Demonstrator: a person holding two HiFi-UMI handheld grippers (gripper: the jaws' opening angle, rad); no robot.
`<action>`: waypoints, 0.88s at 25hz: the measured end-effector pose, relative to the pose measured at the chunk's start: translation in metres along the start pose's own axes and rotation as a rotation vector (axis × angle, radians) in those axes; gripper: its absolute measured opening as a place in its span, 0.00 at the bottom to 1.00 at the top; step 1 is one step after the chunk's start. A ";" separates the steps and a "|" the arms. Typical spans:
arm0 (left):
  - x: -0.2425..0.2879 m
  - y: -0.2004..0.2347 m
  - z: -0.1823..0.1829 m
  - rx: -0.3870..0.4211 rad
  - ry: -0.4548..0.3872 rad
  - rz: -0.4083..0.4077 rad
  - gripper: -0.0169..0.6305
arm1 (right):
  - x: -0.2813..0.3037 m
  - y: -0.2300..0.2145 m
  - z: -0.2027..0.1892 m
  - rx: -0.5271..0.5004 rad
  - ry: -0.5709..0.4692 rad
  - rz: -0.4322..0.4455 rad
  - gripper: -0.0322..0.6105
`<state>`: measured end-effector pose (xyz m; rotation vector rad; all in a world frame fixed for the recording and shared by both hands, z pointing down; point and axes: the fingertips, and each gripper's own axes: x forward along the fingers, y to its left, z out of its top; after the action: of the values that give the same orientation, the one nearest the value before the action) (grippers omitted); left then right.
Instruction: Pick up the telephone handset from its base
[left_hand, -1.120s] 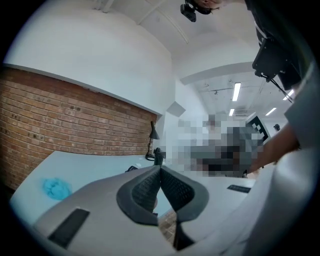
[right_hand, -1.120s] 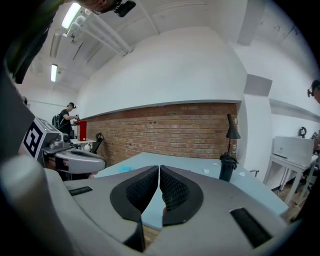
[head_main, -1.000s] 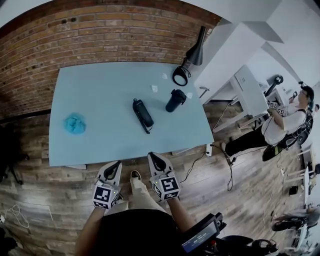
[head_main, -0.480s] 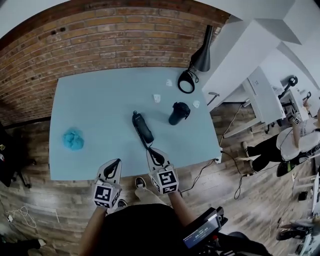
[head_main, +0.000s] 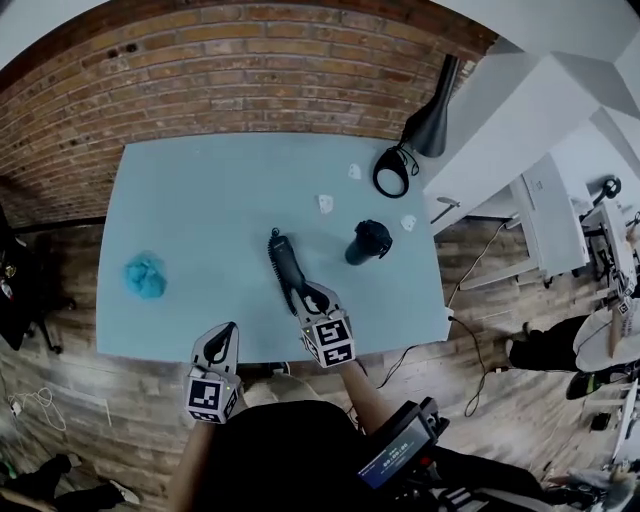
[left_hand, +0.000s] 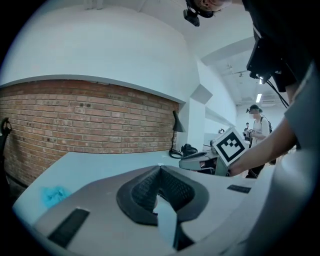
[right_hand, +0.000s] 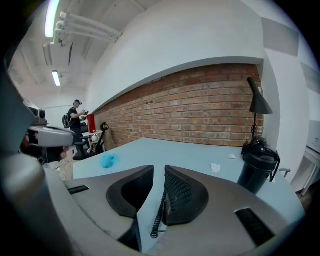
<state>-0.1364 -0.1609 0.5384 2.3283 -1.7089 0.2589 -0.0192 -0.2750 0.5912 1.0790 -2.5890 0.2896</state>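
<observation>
Black handset (head_main: 284, 268) lies just ahead of the right tongs (head_main: 311, 297), not held. Their jaws have just been opening slightly and grip nothing. The left tongs (head_main: 226, 334) are closed and empty.

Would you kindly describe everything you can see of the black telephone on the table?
The telephone is black, long and narrow, apparently plastic. It lies flat and slightly slanted near the front edge of the blue table, beside the black cup. Handset and base cannot be told apart. A coiled cord trails from its near end. The right tool, whose jaws have just been opening, is at that end; the cord shows through their gap, ungripped.
</observation>
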 end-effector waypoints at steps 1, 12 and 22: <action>0.001 0.002 0.000 0.003 0.005 0.004 0.05 | 0.007 -0.005 -0.005 -0.008 0.021 0.002 0.19; 0.003 0.027 -0.005 -0.024 0.020 0.067 0.05 | 0.087 -0.034 -0.059 -0.065 0.284 0.057 0.34; -0.013 0.043 -0.018 -0.048 0.040 0.126 0.05 | 0.122 -0.039 -0.104 -0.054 0.474 0.086 0.40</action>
<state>-0.1816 -0.1568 0.5554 2.1709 -1.8243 0.2813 -0.0501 -0.3495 0.7345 0.7680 -2.2050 0.4350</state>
